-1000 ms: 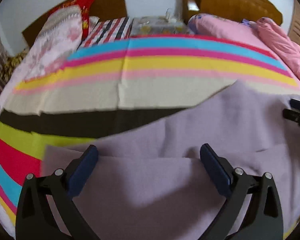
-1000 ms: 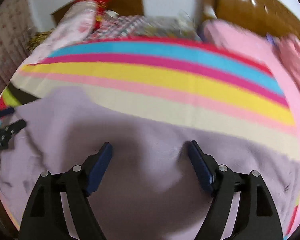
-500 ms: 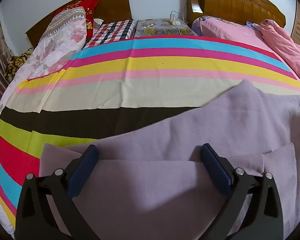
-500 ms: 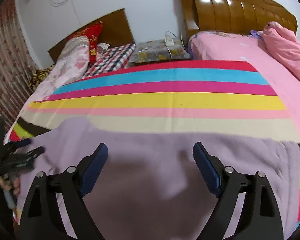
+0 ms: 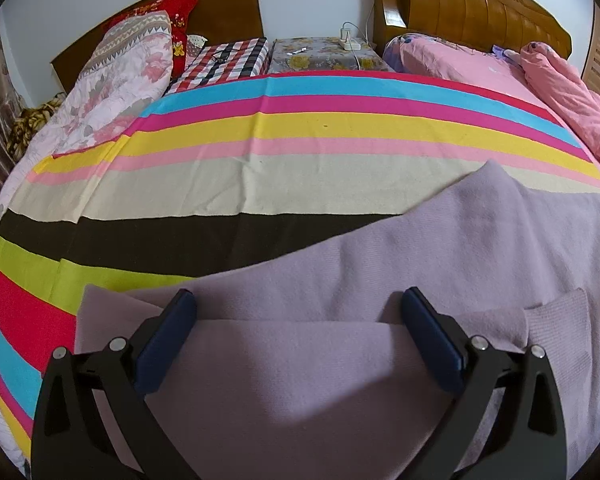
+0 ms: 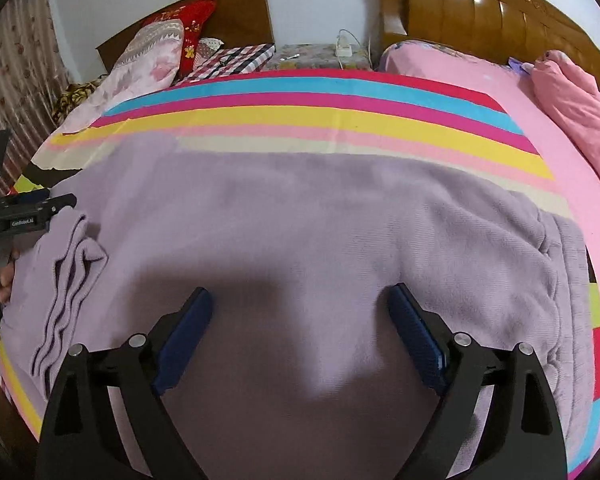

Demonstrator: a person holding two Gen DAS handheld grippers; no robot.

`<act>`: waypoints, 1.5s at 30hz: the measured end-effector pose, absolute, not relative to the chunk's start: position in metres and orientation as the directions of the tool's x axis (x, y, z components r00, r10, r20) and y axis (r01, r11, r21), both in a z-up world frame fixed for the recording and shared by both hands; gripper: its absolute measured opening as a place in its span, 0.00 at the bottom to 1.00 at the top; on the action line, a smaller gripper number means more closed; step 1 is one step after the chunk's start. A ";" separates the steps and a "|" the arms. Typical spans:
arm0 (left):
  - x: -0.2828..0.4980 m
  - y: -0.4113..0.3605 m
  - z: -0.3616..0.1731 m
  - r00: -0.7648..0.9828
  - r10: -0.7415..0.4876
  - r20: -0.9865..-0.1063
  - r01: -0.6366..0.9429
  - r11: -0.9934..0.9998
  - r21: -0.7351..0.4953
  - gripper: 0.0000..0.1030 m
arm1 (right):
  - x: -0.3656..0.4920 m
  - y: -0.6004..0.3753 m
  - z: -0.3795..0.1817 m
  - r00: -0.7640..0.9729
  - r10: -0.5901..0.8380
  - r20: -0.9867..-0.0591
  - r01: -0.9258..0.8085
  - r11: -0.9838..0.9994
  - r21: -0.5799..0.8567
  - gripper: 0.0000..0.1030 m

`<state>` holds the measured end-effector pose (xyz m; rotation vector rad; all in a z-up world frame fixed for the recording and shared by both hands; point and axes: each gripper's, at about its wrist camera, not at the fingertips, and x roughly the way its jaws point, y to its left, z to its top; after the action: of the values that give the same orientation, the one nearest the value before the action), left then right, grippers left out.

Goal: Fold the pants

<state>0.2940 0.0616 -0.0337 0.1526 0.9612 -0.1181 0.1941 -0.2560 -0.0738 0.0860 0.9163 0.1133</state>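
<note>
The lilac pants (image 6: 300, 216) lie spread on the striped bedspread (image 6: 340, 120); a folded layer shows in the left wrist view (image 5: 300, 360) with one leg running up to the right (image 5: 480, 220). My left gripper (image 5: 298, 312) is open and empty just above the folded cloth; it also shows at the left edge of the right wrist view (image 6: 40, 204). My right gripper (image 6: 300, 308) is open and empty over the middle of the pants. A bunched, ribbed cuff (image 6: 68, 280) lies at the left.
A floral quilt (image 5: 112, 80) and red pillow (image 5: 182, 12) lie at the back left. A nightstand with a power strip (image 5: 324, 52) stands between two wooden headboards. A pink bed with a pink duvet (image 5: 560, 92) is on the right.
My right gripper has pulled back and tilted down, so more of the pants fill its view. My left gripper has hardly moved. Both stayed open.
</note>
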 end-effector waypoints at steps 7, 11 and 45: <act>0.286 0.071 -0.023 0.613 -0.042 -0.789 0.129 0.991 0.047 0.98 | 0.167 -0.268 -0.054 0.676 0.044 -0.735 0.054 0.993 0.109 0.83; 0.224 0.077 0.026 0.775 -0.057 -0.630 0.082 0.997 0.010 0.98 | 0.089 -0.314 -0.030 0.796 0.137 -0.590 0.089 0.937 0.338 0.84; 0.152 0.012 -0.045 0.619 -0.223 -0.753 0.306 0.952 -0.031 0.99 | 0.058 -0.386 -0.092 0.701 0.373 -0.608 0.328 0.588 0.739 0.78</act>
<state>0.1520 0.0117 -0.0446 0.1043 0.8509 -0.3050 0.0576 -0.3855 -0.0921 0.9720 0.8283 0.0299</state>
